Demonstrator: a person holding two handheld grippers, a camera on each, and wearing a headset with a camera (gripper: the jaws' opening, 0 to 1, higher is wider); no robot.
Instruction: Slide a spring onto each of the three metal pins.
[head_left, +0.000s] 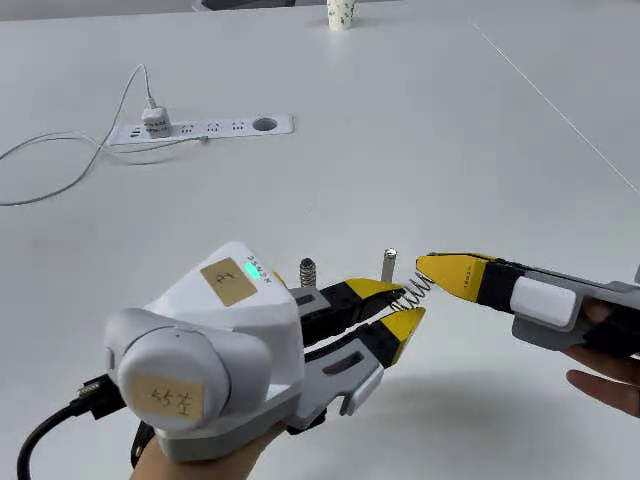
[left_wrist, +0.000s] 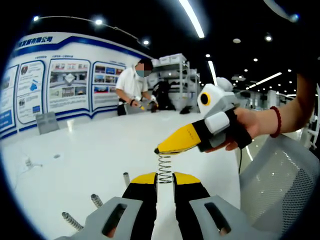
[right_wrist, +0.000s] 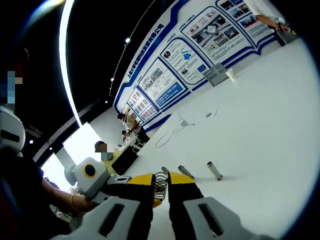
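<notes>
The small coiled steel spring (head_left: 415, 288) is held in the air at both ends. The yellow-tipped right gripper (head_left: 432, 268) pinches its right end, and the left gripper (head_left: 400, 306) appears closed on its left end. This is likely a handover, to line the spring up with the bare metal pin (head_left: 389, 265) just beyond on the white table (head_left: 400, 150). Two spring-covered pins (left_wrist: 96, 200) stand to the left. A patterned paper cup (head_left: 341, 12) sits far back, its contents hidden.
</notes>
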